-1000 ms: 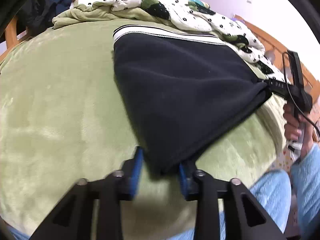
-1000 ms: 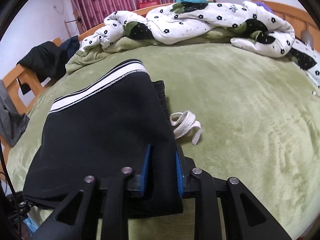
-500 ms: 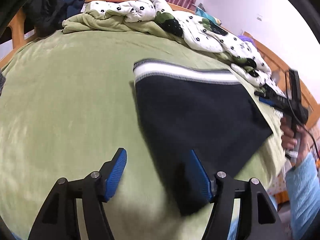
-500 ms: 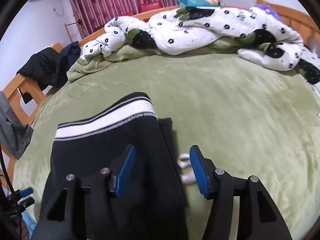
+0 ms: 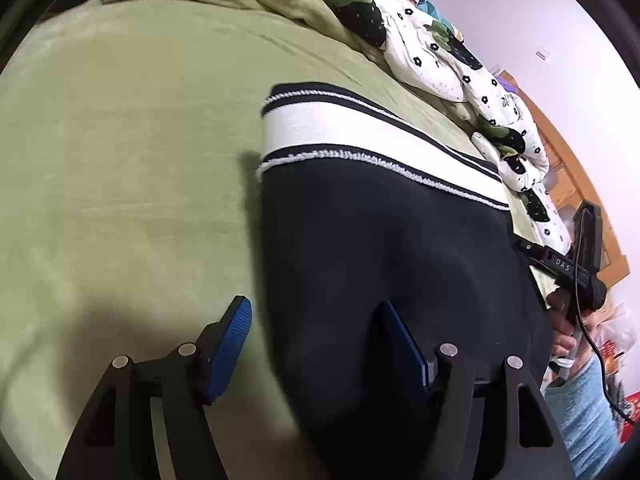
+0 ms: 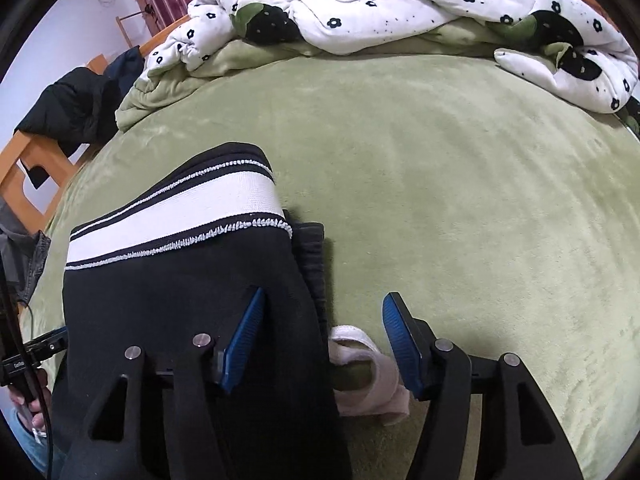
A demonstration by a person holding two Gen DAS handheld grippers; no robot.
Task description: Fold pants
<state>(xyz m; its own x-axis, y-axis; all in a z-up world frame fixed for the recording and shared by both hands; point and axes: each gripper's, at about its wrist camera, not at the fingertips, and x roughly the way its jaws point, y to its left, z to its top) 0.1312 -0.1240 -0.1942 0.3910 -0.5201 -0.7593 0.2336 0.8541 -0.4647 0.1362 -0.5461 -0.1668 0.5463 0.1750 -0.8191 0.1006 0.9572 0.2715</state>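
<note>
The folded black pants [image 5: 392, 264] with a white-striped band lie flat on the green bed cover [image 5: 120, 160]. My left gripper [image 5: 316, 344] is open just above the pants' near left edge, holding nothing. In the right wrist view the pants [image 6: 180, 280] lie at lower left, and my right gripper [image 6: 322, 344] is open over their right edge, with a white drawstring loop [image 6: 368, 372] showing between its fingers. The right gripper also shows in the left wrist view [image 5: 576, 264], at the pants' far right.
A bunched white flowered quilt [image 6: 400, 4] and a green blanket [image 6: 168, 88] lie along the far side of the bed. A dark jacket [image 6: 76, 108] hangs on the wooden bed frame [image 6: 24, 168] at left. Bare green cover lies to the right [image 6: 480, 200].
Both grippers were shut on the pants' near edge one second ago. They have opened and let go, the pants now lie flat, and both grippers have moved lower and closer.
</note>
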